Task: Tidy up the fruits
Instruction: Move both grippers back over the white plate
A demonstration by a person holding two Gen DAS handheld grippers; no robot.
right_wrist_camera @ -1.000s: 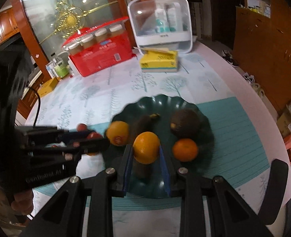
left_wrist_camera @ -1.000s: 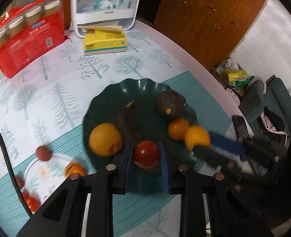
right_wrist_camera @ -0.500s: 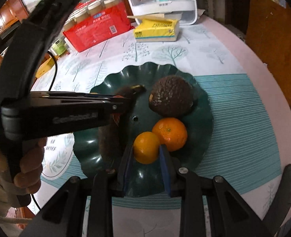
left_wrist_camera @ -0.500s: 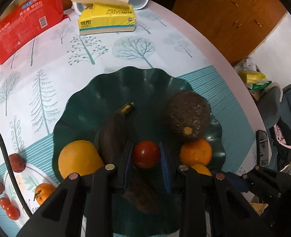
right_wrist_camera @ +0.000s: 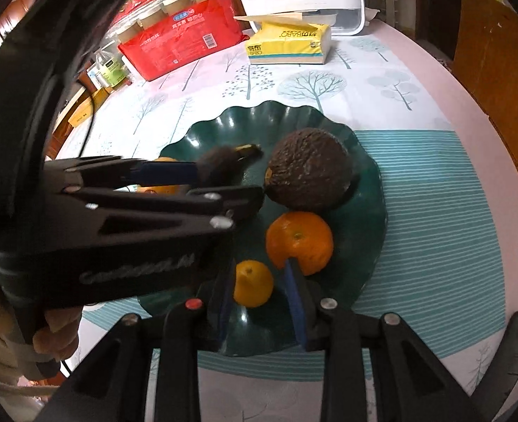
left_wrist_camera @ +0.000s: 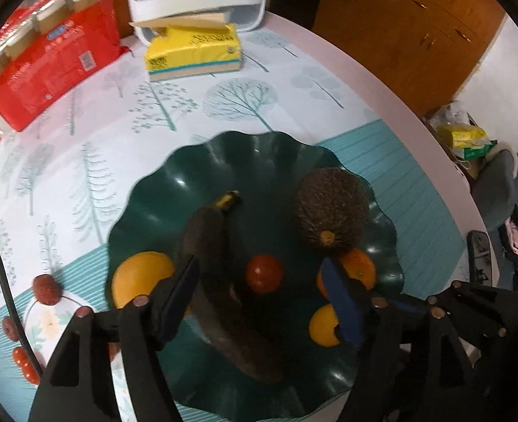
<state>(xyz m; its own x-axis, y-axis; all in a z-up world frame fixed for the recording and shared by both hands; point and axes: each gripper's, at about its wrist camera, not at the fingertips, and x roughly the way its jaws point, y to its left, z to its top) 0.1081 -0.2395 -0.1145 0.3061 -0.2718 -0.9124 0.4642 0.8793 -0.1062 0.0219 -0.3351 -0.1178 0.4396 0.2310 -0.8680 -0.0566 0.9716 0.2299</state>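
Fruits are sitting in the dark green scalloped plate (left_wrist_camera: 146, 190) near the table's front edge: a red tomato (left_wrist_camera: 263, 273) is lying free at the plate's middle, between the wide-spread fingers of the left gripper (left_wrist_camera: 259, 295), which is gripping nothing. An avocado (right_wrist_camera: 308, 172) is resting toward the plate's far rim, touching an orange (right_wrist_camera: 299, 242). The right gripper (right_wrist_camera: 262, 302) is hovering parted, its fingers flanking a small yellow citrus (right_wrist_camera: 253, 283) without pressing it.
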